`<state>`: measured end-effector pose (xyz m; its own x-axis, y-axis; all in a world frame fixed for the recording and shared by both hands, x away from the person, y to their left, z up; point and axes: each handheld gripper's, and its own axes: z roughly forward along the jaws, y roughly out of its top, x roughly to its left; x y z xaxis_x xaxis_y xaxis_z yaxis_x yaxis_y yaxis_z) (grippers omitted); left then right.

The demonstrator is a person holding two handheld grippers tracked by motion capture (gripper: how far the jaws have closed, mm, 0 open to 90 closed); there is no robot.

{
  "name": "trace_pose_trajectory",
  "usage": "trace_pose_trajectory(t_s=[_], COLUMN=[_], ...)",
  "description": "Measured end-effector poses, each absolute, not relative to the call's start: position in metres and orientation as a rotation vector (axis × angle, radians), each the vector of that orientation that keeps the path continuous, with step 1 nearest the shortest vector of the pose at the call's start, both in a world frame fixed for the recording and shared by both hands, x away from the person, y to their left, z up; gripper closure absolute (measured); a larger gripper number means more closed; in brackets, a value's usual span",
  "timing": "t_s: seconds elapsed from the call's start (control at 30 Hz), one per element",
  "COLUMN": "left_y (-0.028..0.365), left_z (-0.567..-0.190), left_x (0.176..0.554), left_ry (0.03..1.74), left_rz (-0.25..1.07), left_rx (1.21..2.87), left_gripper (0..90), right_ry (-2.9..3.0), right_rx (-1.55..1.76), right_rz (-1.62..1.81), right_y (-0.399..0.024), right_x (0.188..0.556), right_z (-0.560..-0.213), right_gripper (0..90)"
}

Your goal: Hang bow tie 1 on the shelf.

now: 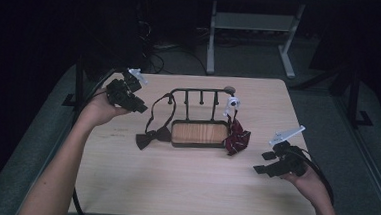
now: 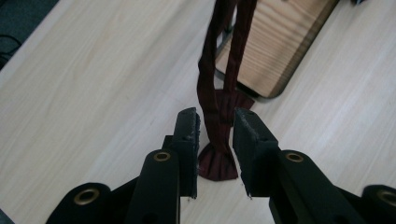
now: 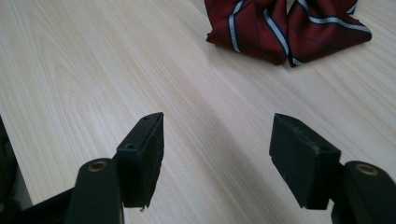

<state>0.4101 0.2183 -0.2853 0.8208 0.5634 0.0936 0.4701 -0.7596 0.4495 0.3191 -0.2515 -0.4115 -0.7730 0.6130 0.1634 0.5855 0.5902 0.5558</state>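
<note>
Both claws hovered over the table (image 1: 183, 187). Left claw (image 2: 215, 135) stood narrowly parted, its jaws on either side of the dark bow tie's (image 2: 217, 161) strap without clamping it. Right claw (image 3: 217, 154) gaped wide near the striped bow tie (image 3: 287, 25), apart from it. Between them sat a rack (image 1: 199, 95) with a wooden tray (image 1: 199, 133).

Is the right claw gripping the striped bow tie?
No: the right claw is open over bare table, with the striped bow tie lying beyond it.
</note>
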Motion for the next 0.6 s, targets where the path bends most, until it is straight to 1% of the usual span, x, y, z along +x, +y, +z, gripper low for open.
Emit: trace_pose_trajectory(t_s=[0.3, 0.6], left_y=[0.235, 0.240], left_z=[-0.295, -0.309], left_x=[0.396, 0.388], left_ry=[0.771, 0.763], left_rz=[0.265, 0.240], left_rx=[2.561, 2.566], left_gripper=[67.0, 64.7], right_ry=[2.747, 2.742], right_rx=[1.052, 1.063], right_rz=[0.938, 0.940], right_y=[-0.256, -0.258], right_x=[0.319, 0.319], right_z=[-0.410, -0.410], right_gripper=[34.8, 34.7])
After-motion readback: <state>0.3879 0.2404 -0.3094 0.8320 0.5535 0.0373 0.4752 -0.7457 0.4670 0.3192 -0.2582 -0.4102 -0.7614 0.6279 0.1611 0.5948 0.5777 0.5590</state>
